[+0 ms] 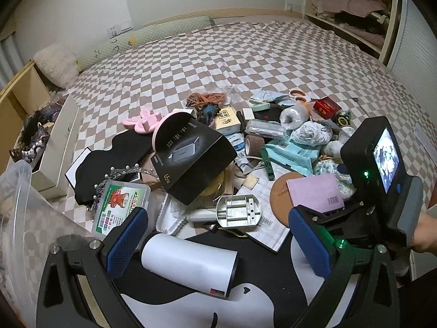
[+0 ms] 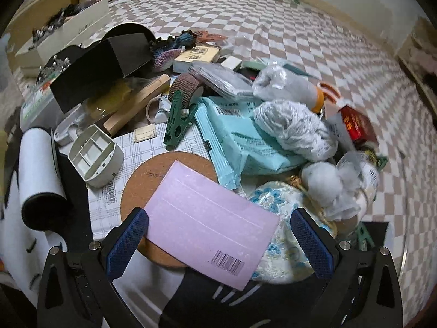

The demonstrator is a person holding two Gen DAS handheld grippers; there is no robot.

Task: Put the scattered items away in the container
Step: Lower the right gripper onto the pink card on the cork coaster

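Note:
A heap of small items lies on a checked bedspread [image 1: 232, 54]. My left gripper [image 1: 218, 243] is open, its blue pads either side of a white cylinder with a black end [image 1: 188, 262], not touching it. My right gripper [image 2: 218, 243] is open, low over a pink pad with a barcode [image 2: 207, 224] that lies on a cork coaster [image 2: 153, 175]. The pink pad [image 1: 316, 194] and the right gripper's body [image 1: 377, 164] also show in the left wrist view. A clear plastic container [image 1: 16, 191] stands at the left edge.
A black box [image 1: 191, 158], a grey plastic tray [image 1: 237, 210], teal packets [image 2: 240, 136], a green clip [image 2: 177, 120], wrapped white bundles [image 2: 295, 125] and a red box [image 2: 357, 123] crowd the heap. A white box of trinkets [image 1: 54, 142] stands left; shelves [image 1: 355, 13] are far right.

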